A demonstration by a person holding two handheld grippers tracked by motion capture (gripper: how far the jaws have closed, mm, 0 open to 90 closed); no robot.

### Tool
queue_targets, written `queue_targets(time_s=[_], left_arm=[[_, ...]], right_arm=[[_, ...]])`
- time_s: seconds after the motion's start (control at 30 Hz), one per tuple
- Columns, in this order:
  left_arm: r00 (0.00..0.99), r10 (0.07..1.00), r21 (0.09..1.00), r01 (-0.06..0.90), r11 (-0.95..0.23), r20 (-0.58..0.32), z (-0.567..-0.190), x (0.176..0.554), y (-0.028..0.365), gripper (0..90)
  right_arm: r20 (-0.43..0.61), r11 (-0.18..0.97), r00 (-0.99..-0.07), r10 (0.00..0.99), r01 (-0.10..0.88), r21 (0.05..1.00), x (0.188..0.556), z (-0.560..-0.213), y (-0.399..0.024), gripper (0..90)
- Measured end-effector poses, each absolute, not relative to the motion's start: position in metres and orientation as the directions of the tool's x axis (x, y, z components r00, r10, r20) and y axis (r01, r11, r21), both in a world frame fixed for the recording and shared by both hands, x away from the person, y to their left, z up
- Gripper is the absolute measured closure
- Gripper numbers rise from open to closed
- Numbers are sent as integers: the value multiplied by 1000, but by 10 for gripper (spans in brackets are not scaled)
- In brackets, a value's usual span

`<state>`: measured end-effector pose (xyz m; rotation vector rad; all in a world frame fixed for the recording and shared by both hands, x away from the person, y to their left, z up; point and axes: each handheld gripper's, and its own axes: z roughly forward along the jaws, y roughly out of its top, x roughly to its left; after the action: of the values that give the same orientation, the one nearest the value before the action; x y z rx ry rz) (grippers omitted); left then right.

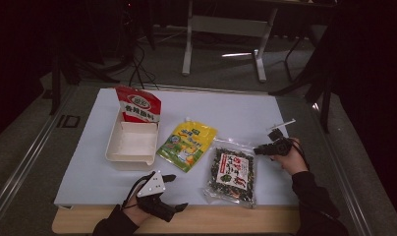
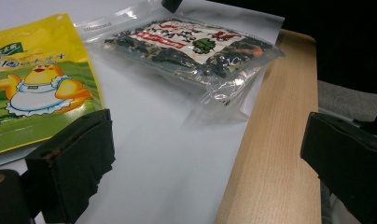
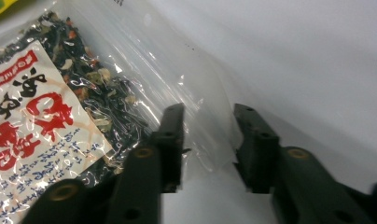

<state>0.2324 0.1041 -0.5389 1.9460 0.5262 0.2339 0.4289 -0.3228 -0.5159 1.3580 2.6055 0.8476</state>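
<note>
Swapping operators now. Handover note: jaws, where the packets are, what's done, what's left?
Right gripper: jaws apart, straddling the clear corner of the seaweed packet, not pressing on it yet.
Left gripper: jaws open with nothing between them, near the table's front edge.
Seaweed packet and yellow packet lie flat on the white sheet. Red packet stands at the back edge of the white tray.
Done: apparently only the red packet placed.
Left: probably grip the seaweed packet, move it to the tray; then the yellow one.
</note>
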Motion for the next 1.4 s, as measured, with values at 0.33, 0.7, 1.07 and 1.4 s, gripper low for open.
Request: queue_targets(time_s=[0.33,0.7,1.07,1.4], left_arm=[[884,461,903,257,-344,-76,-539,232,104,38],[884,462,904,256,-342,-75,-538,233,104,38],[882,461,908,270,-320,-100,-537,236,105,38],[883,460,908,265,-324,-93,-536,236,104,38]], right_arm=[[108,519,-642,759,697,495,426,-510,-315,886],[31,522,-646,762,643,560,416,-486,-317,895],[-26,526,-661,750,572,629,402,-450,-317,896],[-89,545,-673,734,506,669,386,-422,-312,897]])
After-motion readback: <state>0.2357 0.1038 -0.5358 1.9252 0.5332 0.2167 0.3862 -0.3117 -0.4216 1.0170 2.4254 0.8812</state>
